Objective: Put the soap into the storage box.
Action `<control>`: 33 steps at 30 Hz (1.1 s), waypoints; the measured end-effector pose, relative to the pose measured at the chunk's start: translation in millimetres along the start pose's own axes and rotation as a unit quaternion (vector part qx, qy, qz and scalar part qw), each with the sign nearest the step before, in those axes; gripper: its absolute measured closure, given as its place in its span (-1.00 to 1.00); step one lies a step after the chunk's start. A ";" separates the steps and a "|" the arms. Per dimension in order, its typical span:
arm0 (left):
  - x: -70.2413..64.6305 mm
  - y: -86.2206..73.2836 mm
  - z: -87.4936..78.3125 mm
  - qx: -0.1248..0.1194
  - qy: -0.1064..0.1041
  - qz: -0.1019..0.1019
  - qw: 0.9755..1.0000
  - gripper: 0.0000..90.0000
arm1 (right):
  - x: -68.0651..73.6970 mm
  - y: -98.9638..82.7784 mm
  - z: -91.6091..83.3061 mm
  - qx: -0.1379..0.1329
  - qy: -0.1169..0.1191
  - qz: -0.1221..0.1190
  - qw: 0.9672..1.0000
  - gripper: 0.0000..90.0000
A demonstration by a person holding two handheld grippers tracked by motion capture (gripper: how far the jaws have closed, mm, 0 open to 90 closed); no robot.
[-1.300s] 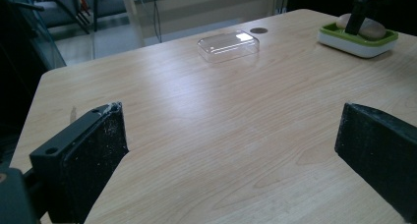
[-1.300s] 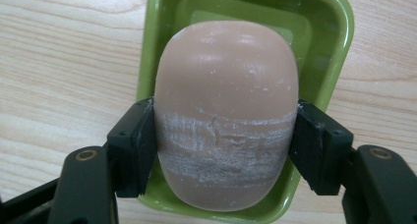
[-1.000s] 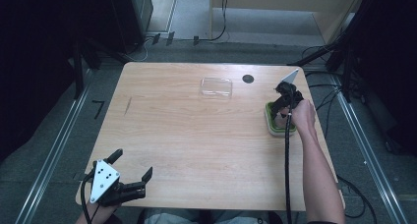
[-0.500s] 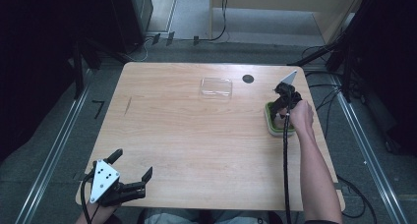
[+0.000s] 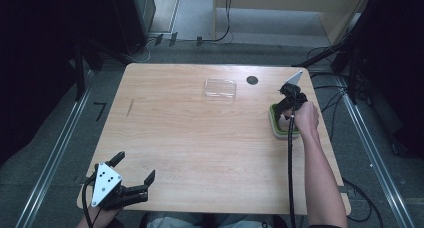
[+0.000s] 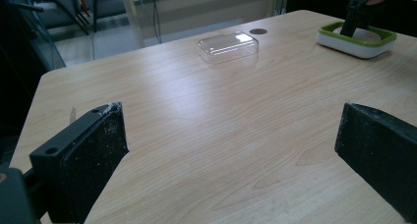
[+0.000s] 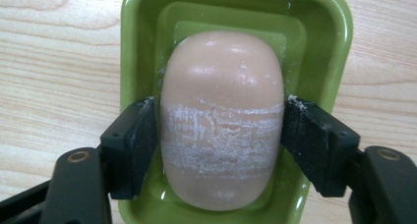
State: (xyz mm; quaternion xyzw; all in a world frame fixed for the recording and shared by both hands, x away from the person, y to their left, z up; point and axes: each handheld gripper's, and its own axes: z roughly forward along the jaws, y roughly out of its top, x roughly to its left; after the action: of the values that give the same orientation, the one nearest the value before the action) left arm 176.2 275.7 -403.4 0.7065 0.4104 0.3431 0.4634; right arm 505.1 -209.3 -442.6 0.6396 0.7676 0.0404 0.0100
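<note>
A peach-coloured bar of soap lies in a green soap dish at the table's right side. My right gripper points down into the dish with one pad at each long side of the bar. Its jaws have just been opening, and the pads stand right at the soap's flanks, barely off them. White scuff marks cross the bar between the pads. From above, the hand and right gripper cover most of the dish. My left gripper rests open at the table's near left corner with nothing between its fingers.
A clear plastic box sits at the far middle of the wooden table, with a small black round disc to its right. The right gripper's cable runs along the forearm. Dark floor and metal rails surround the table.
</note>
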 end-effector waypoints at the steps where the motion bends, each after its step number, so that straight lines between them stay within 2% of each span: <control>1: 0.0 0.0 0.1 0.000 0.000 0.001 1.000 -1.00 | 0.6 -0.3 -1.4 -0.001 -0.001 0.002 1.000 -0.36; 5: -0.4 0.1 0.7 0.000 -0.001 0.001 1.000 -1.00 | 3.1 -3.4 -8.6 -0.005 0.006 -0.007 1.000 -0.47; 8: -0.6 0.2 0.7 0.000 -0.001 0.001 1.000 -1.00 | 6.6 -7.6 -15.4 -0.010 0.028 -0.026 0.999 -0.56; 13: -1.2 0.5 1.2 -0.001 0.000 0.003 1.000 -1.00 | 18.6 -14.7 -23.2 -0.014 0.041 -0.060 0.997 -0.71; 16: -1.7 0.5 1.2 0.000 -0.001 0.004 1.000 -1.00 | 26.6 -19.8 -26.6 -0.015 0.038 -0.078 0.996 -0.86; 21: -1.4 0.4 0.4 0.000 -0.002 0.004 1.000 -1.00 | 39.3 -28.8 -29.5 -0.011 0.041 -0.104 0.994 -0.90; 33: -1.8 0.4 0.6 0.001 -0.002 0.005 1.000 -1.00 | 70.5 -51.9 -38.3 -0.016 0.051 -0.176 0.983 -0.93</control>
State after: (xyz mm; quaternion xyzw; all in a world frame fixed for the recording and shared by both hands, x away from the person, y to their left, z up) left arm 176.0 273.7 -403.4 0.7096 0.4061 0.3439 0.4618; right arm 438.8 -151.2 -405.8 0.4911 0.8671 0.0827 -0.0126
